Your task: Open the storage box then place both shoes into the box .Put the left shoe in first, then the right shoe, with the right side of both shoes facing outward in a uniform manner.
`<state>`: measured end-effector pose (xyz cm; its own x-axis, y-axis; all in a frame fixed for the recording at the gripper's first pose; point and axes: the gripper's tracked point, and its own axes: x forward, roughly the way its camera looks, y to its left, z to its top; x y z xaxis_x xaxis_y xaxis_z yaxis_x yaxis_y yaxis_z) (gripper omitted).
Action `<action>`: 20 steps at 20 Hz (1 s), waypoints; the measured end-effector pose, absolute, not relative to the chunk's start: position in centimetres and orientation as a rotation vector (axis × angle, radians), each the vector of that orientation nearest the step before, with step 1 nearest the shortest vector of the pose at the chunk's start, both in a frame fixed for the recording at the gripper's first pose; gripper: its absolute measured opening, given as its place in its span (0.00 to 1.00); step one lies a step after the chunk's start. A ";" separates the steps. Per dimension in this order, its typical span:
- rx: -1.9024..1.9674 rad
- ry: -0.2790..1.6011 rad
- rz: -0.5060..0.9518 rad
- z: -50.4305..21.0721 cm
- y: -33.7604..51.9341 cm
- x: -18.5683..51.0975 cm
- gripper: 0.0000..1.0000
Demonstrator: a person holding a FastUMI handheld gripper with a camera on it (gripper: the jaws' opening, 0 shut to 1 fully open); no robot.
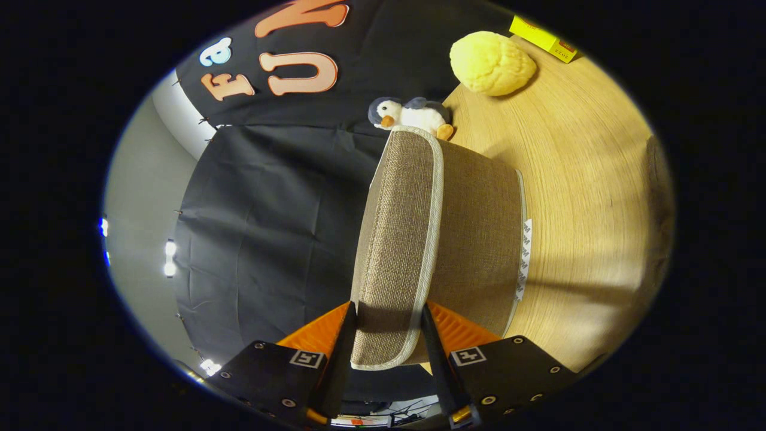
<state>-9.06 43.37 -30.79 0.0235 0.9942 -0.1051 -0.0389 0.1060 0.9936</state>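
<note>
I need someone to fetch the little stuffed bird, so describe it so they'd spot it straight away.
On the wooden table, look beyond the fabric box lid the tool grips. The penguin lies past its far end. Unlike the yellow plush nearby, it is grey and white with orange feet.

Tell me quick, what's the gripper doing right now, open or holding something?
Gripper: shut on the woven lid of the storage box, one finger on each side of its edge.

One storage box (419,239), one penguin toy (410,114), one yellow plush (492,63), one yellow carton (541,37).
</note>
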 end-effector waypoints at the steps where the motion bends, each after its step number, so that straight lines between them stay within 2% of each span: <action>1: 1.127 1.195 1.153 -30.3 43.0 -9.1 0.61; 3: 1.233 1.120 1.176 -26.9 42.0 -8.1 0.50; 4: 1.246 1.095 1.169 -26.4 41.8 -7.5 0.36; 6: 1.257 1.091 1.170 -25.6 41.8 -7.5 0.26; 11: 1.319 1.050 1.143 -22.5 42.0 -6.4 0.15; 20: 1.291 0.951 1.185 -15.0 47.0 -6.3 0.13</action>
<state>-6.28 47.03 -14.95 0.1806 0.9776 0.1079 -0.1066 -0.0896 0.9903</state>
